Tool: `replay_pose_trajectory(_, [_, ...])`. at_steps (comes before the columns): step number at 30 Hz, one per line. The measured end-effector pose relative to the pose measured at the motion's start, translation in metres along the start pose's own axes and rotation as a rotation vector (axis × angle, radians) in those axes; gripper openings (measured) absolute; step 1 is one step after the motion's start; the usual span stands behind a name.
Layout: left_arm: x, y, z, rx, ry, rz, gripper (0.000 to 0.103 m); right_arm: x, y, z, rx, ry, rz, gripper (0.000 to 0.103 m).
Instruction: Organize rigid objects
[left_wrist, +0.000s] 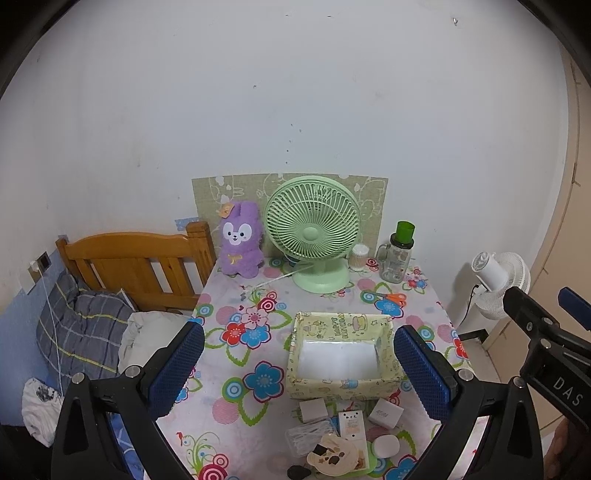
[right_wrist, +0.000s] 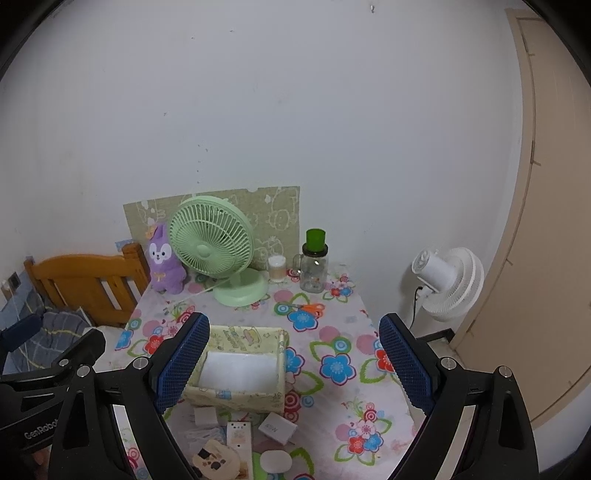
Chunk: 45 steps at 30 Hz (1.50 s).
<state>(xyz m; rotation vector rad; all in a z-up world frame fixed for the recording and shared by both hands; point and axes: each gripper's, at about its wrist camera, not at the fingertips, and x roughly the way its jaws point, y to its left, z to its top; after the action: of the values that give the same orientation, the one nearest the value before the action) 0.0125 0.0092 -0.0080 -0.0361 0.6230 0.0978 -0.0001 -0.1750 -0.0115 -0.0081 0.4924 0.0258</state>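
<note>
Left gripper: jaws wide apart, nothing between the pads, hovering over the floral table and angled down. Yellow box sits open at 12 o'clock between its fingers, apart from them. Small items cluster at 6 o'clock from the box: white adapter, white cube, clear case, bear-shaped piece. Right gripper: jaws wide apart, empty, tilted down. From it the box lies at 11 o'clock, against the left finger's edge in view.
</note>
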Motion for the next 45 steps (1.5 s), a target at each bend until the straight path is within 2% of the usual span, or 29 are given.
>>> replay_pose_trajectory(6, [0.006, 0.0, -0.006, 0.002, 0.0, 0.003, 0.103, 0.004, 0.0, -0.007, -0.024, -0.048, -0.008, 0.096])
replay_pose_trajectory(9, [0.013, 0.001, -0.01, -0.007, 0.02, -0.002, 0.103, 0.008, 0.0, -0.009, -0.036, -0.067, -0.006, 0.101])
replay_pose_trajectory(16, [0.028, 0.004, -0.021, -0.031, 0.046, -0.007, 0.103, 0.028, -0.002, -0.019, -0.035, 0.002, -0.01, 0.102])
replay_pose_trajectory(25, [0.058, 0.008, -0.046, -0.042, 0.122, 0.0, 0.103, 0.048, -0.003, -0.04, -0.012, 0.043, 0.025, 0.102])
replay_pose_trajectory(34, [0.087, 0.005, -0.08, -0.02, 0.169, -0.001, 0.103, 0.075, -0.006, -0.068, -0.01, 0.088, 0.027, 0.102])
replay_pose_trajectory(40, [0.097, -0.001, -0.096, 0.002, 0.152, -0.003, 0.103, 0.091, -0.005, -0.088, -0.015, 0.108, 0.032, 0.102])
replay_pose_trajectory(45, [0.109, -0.008, -0.112, 0.026, 0.181, -0.019, 0.103, 0.103, 0.0, -0.104, -0.04, 0.125, 0.044, 0.102])
